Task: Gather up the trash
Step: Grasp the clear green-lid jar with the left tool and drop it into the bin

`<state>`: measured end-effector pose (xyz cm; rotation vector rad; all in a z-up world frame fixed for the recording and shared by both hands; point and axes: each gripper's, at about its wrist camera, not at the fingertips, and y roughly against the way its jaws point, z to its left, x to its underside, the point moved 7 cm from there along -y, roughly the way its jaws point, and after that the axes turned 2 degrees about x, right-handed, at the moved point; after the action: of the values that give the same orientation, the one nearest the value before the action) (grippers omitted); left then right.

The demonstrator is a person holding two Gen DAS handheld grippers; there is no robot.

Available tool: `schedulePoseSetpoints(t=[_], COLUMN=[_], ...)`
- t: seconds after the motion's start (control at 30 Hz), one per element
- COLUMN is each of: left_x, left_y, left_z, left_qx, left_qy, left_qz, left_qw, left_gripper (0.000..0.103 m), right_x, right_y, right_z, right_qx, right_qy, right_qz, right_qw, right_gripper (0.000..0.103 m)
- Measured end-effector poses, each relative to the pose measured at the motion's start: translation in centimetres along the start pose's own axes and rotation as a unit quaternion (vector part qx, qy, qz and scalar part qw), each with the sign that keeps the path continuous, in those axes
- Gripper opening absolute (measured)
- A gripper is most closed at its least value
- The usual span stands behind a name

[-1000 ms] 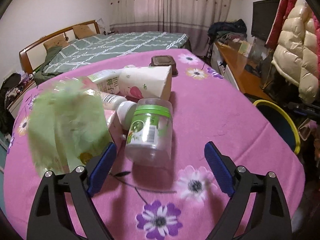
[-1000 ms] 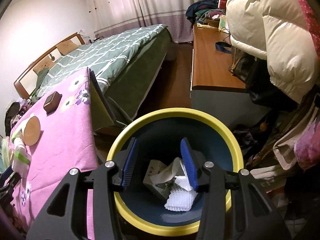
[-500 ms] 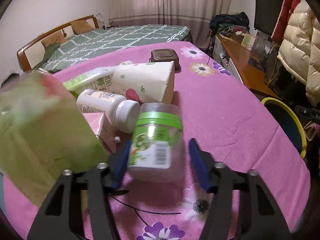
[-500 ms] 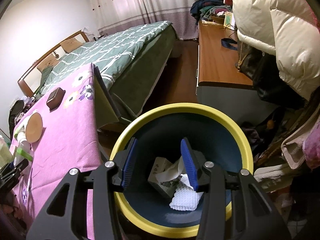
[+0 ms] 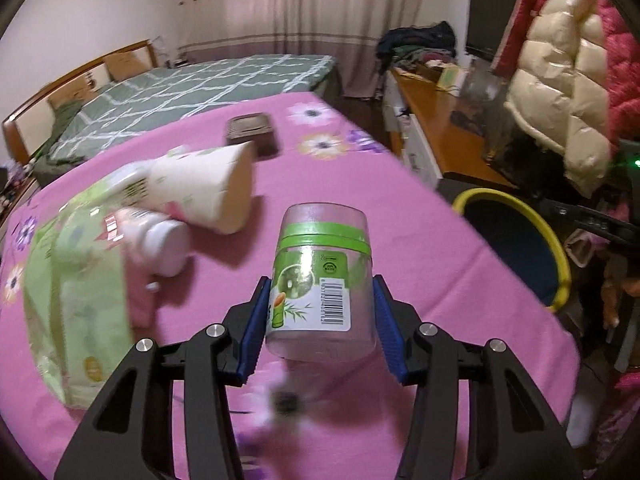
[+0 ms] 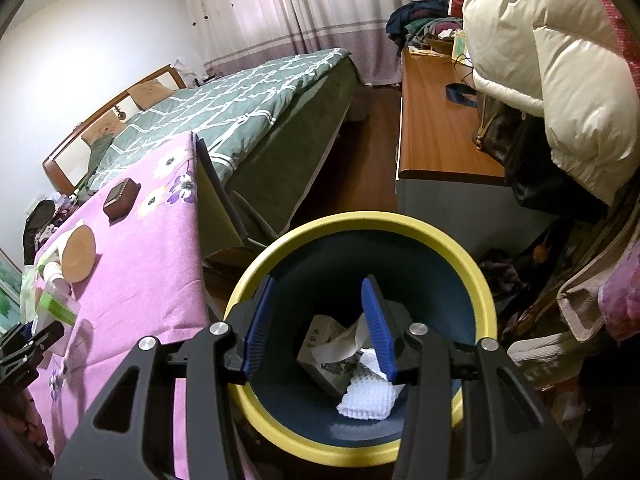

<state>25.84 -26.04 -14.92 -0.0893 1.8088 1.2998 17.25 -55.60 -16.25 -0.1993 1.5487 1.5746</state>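
Note:
My left gripper (image 5: 320, 324) is shut on a clear plastic jar (image 5: 322, 284) with a green band and label, held above the pink flowered table (image 5: 400, 224). A paper cup (image 5: 208, 192) on its side, a white bottle (image 5: 160, 240) and a green packet (image 5: 76, 300) lie on the table to the left. My right gripper (image 6: 318, 328) is open and empty over the yellow-rimmed dark bin (image 6: 472, 272), which holds a tissue box (image 6: 324, 344) and white paper (image 6: 366, 394). The bin's rim (image 5: 560, 256) also shows in the left wrist view, right of the table.
A brown box (image 5: 252, 134) sits at the table's far end. A green bed (image 6: 240, 96) stands behind the table. A wooden desk (image 6: 436, 120) and hanging padded coats (image 6: 532, 40) are on the right, close to the bin.
My left gripper closed around the jar and lifted it off the table. The right gripper stayed open over the bin, shifting only slightly.

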Motion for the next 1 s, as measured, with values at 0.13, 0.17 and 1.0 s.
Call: schedulePoseSetpoints(t=[0.13, 0.17, 1.0], left_x=[-0.9, -1.1, -5.6], left_y=[-0.5, -0.7, -9.2], left_z=[-3.7, -4.7, -24.2], left_qx=[0.024, 0.031, 0.107], left_qy=[-0.025, -0.032, -0.158], left_qz=[0.000, 0.001, 0.048], left_qw=[0.9994, 0.9990, 0.9804], left_gripper=[0.050, 0.050, 0.050], right_x=[0.1, 0.1, 1.7], right_y=[0.7, 0.9, 2.4], right_z=[-0.9, -1.2, -10.2], right_qx=[0.003, 0.004, 0.043], right_qy=[-0.001, -0.003, -0.055], right_qz=[-0.005, -0.006, -0.007], right_qw=[1.000, 1.000, 0.998], right_gripper=[0.043, 0.043, 0.043])
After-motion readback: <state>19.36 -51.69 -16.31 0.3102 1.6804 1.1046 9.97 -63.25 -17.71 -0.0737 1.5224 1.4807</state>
